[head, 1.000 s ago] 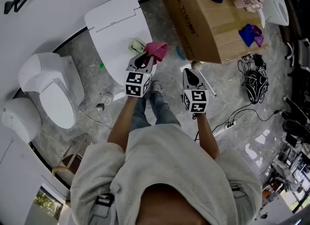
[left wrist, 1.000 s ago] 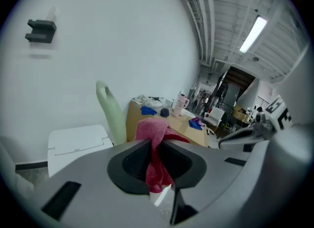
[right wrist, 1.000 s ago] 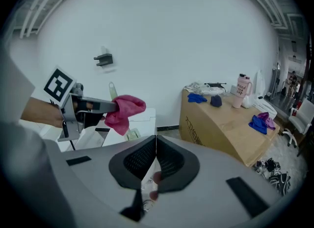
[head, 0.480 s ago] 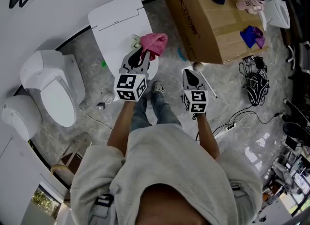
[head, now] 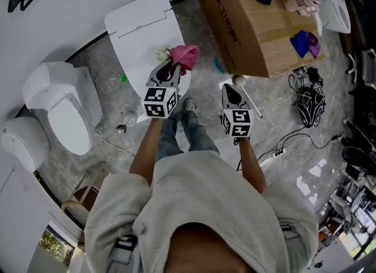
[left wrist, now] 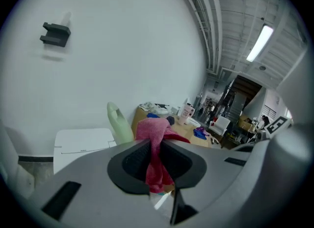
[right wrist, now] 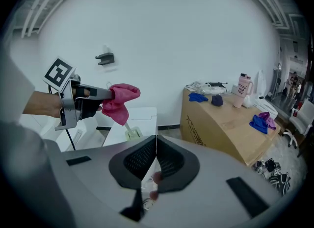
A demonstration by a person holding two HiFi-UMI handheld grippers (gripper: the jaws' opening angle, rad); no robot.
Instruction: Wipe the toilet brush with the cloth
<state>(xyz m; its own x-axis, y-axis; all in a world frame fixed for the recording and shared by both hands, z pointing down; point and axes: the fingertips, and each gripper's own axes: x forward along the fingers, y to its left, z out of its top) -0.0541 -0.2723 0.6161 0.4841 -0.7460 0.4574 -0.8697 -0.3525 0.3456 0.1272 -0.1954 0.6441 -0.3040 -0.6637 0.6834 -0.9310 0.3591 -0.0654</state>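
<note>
Pink cloth (head: 185,56), pinched in the left tool (head: 171,66), hangs beside the toilet brush (left wrist: 119,124); right tool (head: 231,88) pressed together.

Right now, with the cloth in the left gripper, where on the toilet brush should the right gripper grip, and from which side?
Probably the thin stem of the toilet brush, between its pale green end on the lid and the cloth. The left gripper holds the cloth over the top, leaving only that stretch bare. The right gripper, now shut, should open and come from the person's right.
</note>
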